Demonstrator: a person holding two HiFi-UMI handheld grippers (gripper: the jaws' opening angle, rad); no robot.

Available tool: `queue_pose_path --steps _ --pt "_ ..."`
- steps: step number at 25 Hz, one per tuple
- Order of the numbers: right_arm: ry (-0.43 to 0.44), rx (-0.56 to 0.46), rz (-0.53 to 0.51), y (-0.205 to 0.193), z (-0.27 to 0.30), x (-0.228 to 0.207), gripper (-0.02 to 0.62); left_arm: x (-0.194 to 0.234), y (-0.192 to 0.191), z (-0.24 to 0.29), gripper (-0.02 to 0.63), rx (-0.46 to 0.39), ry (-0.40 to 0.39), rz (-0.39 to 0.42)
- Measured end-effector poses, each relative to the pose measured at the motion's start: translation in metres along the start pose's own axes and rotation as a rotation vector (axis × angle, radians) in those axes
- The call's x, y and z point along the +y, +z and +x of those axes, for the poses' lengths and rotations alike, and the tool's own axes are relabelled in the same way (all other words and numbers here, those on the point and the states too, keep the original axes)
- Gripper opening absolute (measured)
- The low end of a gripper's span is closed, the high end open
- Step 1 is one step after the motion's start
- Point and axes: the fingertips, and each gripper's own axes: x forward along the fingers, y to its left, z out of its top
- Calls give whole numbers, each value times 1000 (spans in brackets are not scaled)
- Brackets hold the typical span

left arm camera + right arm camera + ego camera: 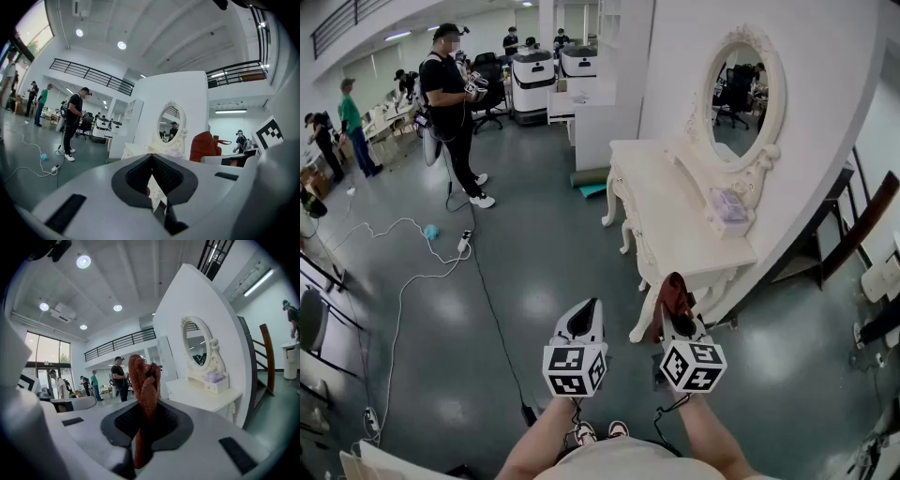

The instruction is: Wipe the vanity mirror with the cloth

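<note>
The oval vanity mirror (pixel 737 94) in its white carved frame stands on a white vanity table (pixel 670 225) against a white partition, ahead and to my right. My right gripper (pixel 675 305) is shut on a bunched red cloth (pixel 673 292) just short of the table's near corner. In the right gripper view the cloth (pixel 144 376) sticks up from between the jaws, with the mirror (pixel 197 345) beyond it to the right. My left gripper (pixel 585 317) hangs beside it over the floor, shut with nothing in it. The left gripper view shows the mirror (pixel 169 124) far ahead and the cloth (pixel 205 146) at right.
A small lilac box (pixel 729 208) sits on the table under the mirror. A person in black (pixel 455 103) stands on the grey floor at left, with cables (pixel 412 272) trailing across it. White machines (pixel 532 80) stand at the back. A dark wooden rail (pixel 862 225) rises behind the partition.
</note>
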Motion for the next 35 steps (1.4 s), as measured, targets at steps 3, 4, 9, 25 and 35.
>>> queue_pose_path --steps 3,4,9,25,35 --pt "-8 1 3 0 0 1 58 3 2 -1 11 2 -2 2" --pt "-11 0 3 0 1 0 58 4 2 -1 11 3 -4 1" --pt "-27 -5 3 2 9 -2 58 12 5 5 11 -1 -13 -4" --pt "-61 61 62 -26 53 19 60 85 6 15 11 23 8 18" --pt "-114 69 20 -19 125 -9 60 131 2 76 11 52 42 5"
